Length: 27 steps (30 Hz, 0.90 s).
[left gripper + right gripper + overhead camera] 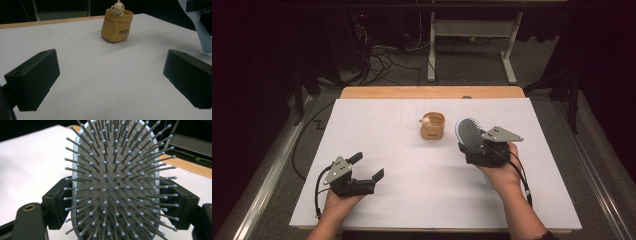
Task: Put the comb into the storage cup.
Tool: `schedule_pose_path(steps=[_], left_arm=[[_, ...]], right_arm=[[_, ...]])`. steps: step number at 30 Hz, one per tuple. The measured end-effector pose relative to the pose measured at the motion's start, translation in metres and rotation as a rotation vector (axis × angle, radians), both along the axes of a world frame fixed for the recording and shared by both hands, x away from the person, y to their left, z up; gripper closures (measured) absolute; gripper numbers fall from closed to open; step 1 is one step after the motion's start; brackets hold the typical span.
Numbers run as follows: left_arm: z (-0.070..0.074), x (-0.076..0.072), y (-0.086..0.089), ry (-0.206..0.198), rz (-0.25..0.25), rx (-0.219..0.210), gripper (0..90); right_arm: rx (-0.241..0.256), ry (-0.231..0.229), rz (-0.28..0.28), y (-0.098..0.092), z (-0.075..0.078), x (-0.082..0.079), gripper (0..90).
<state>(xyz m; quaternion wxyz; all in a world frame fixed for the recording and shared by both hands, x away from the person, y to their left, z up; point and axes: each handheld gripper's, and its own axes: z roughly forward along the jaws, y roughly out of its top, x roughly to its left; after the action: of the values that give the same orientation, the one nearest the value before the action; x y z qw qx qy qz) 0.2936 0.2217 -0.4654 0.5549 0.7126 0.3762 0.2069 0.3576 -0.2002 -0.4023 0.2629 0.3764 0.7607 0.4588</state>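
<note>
Hairbrush, clamped across its pale-blue head by our right tongs, is held off the white surface, just right of the tan sack-shaped holder. Our left tongs rest released. We judge steady squeeze prevents slipping.

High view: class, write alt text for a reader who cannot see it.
A person's right gripper holds a blue hairbrush, bristles showing, over a white table. The left gripper rests open and empty. A small tan pouch-shaped holder stands near the middle.
</note>
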Motion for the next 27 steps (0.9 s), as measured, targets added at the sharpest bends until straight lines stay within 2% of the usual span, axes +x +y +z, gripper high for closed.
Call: schedule_pose_path(steps=[3,6,7,10,14,18,20,23,27], left_arm=[[0.000,0.000,0.001,0.000,0.002,0.003,1.3],[0.000,0.000,0.001,-0.001,0.004,0.004,1.2],[0.000,0.000,0.001,-0.002,0.005,0.000,1.3],[0.000,0.000,0.001,-0.001,0.006,0.001,1.3],[0.000,0.001,0.001,-0.001,0.004,0.004,1.3],[0.000,0.001,0.001,0.002,0.004,0.004,1.2],[0.000,0.002,0.001,0.006,0.002,0.000,1.3],[0.000,0.004,-0.001,0.010,0.002,-0.010,1.3],[0.001,0.006,-0.003,0.014,0.004,-0.004,1.3]], right_arm=[[0.033,-0.031,-0.006,-0.001,-0.001,-0.003,20.7],[0.056,-0.042,-0.011,-0.002,-0.001,-0.004,20.7],[0.065,-0.060,-0.017,-0.003,0.000,-0.005,20.7],[0.079,-0.078,-0.021,-0.004,0.002,-0.007,20.7],[0.139,-0.106,-0.022,-0.007,0.005,-0.010,20.7],[0.154,-0.128,-0.026,-0.007,0.005,-0.012,20.7],[0.163,-0.162,-0.030,-0.007,0.005,-0.017,20.7],[0.182,-0.183,-0.032,-0.008,0.003,-0.021,20.7],[0.181,-0.189,-0.040,-0.010,0.000,-0.023,20.7]])
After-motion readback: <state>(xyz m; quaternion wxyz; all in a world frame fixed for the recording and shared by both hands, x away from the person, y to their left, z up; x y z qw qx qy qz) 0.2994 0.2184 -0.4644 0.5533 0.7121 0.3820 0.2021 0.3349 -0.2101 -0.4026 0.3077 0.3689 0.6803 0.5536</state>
